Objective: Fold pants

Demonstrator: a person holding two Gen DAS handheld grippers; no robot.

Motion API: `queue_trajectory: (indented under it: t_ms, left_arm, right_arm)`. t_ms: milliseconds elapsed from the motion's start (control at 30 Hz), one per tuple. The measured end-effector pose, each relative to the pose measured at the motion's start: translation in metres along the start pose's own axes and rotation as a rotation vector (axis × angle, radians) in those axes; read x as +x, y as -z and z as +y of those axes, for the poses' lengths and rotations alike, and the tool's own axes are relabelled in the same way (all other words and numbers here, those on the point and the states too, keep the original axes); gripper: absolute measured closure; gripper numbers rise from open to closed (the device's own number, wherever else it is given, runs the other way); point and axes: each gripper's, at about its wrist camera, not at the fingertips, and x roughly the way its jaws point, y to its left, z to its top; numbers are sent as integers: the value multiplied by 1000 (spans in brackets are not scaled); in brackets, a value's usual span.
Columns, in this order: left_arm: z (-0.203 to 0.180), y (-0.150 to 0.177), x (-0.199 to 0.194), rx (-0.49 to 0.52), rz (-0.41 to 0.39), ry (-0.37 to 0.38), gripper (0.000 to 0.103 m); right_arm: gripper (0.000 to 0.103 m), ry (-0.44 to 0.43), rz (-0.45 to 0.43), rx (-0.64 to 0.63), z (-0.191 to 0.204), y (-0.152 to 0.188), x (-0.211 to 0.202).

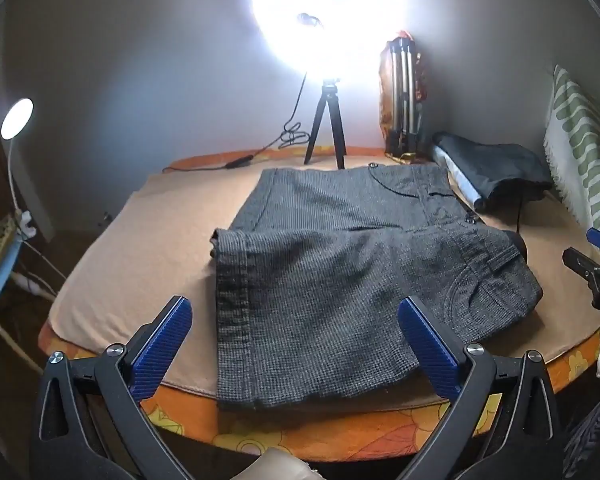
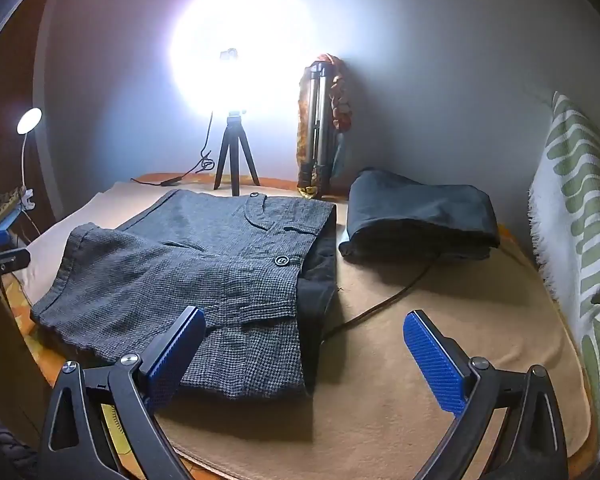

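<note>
Grey checked pants (image 1: 324,276) lie folded on a tan blanket (image 1: 140,248) on the table, legs doubled over the waist part, hem at the left. They also show in the right wrist view (image 2: 196,276), with a button and dark lining at their right edge. My left gripper (image 1: 294,344) is open and empty, held at the near table edge just in front of the pants. My right gripper (image 2: 304,356) is open and empty, its left finger (image 2: 176,352) over the near corner of the pants. The right gripper also shows at the right edge of the left wrist view (image 1: 592,268).
A bright lamp on a small black tripod (image 1: 326,128) stands at the back. A folded silver tripod (image 1: 400,100) leans on the wall. A dark folded garment (image 2: 416,216) lies back right, a cable (image 2: 380,304) runs from it. A green-patterned cloth (image 2: 576,232) hangs right. A desk lamp (image 1: 16,120) stands left.
</note>
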Motion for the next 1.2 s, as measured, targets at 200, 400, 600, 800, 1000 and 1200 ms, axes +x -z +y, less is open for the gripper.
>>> queue_trajectory:
  t_ms: [200,400,600,800,1000,1200]
  left_arm:
    - [-7,-2,-10,9,-41,-10,0]
    - [-7,-4,-16,15,-74,-8,0]
    - [-11,-1,-19,22,-89,-15,0]
    - [-12,-2,-22,20,-92,-13,0]
    - [-14,-3,-22,25,-95,-11,0]
    - [-13,-2,-22,18,-89,-8,0]
  right_arm:
    - [2,-7,4,23,-3,-3,1]
    - [2,-17,-3,41,-6,-3,0]
    - [2,-20,0,76,-12,-4,1]
    - [2,-15,-13,85,-13,-5,-1]
    - [2,-19,-15,82,-13,-5,-2]
    - [2,-22,-14,77,-12,-5,-2]
